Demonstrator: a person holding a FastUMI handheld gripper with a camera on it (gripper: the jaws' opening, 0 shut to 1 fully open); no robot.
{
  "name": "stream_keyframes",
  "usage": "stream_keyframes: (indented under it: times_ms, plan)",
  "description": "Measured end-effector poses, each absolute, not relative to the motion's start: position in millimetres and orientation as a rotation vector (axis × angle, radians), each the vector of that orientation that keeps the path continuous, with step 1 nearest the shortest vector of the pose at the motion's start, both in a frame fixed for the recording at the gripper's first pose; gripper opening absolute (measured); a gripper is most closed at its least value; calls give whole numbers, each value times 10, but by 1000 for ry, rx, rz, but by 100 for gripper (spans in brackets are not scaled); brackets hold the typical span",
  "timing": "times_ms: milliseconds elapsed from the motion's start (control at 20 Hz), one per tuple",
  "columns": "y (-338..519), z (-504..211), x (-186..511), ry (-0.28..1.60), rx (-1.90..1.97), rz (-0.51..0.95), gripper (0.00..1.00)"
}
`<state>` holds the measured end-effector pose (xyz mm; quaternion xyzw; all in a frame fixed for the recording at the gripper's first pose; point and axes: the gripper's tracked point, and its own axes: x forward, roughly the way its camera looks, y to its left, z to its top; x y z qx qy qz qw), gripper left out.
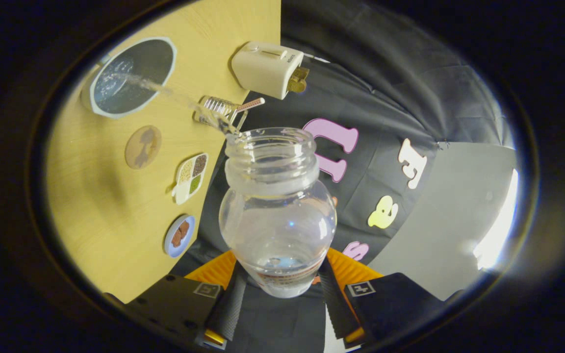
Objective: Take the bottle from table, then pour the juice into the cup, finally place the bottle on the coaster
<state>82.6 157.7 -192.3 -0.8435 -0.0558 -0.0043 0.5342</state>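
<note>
My gripper (278,289) is shut on a clear plastic bottle (277,215), one finger pressing each side of its lower body. The view is rolled sideways, so the bottle is tipped with its open mouth (270,142) toward the wooden table (111,235). A thin stream of clear liquid (174,95) runs from the mouth across to the cup (130,76), a dark round vessel with a pale rim that holds liquid. A round brown coaster (142,146) lies on the table just beside the cup, nearer the fingers.
A white toaster (268,68) stands at the table's far edge. A ridged clear item with a brown-tipped stick (226,109) lies near the bottle mouth. A divided dish of grains (191,177) and a small blue plate (180,235) sit along the table edge.
</note>
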Motion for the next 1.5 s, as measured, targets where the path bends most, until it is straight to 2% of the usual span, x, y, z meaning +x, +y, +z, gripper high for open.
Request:
stream_keyframes:
  times_ms: [1100, 1300, 1500]
  plan:
    - [1766, -1951, 841, -209, -2089, 22, 79]
    - [1730, -2202, 858, -128, -2025, 78, 79]
    - [1457, -2682, 774, 129, -1844, 161, 79]
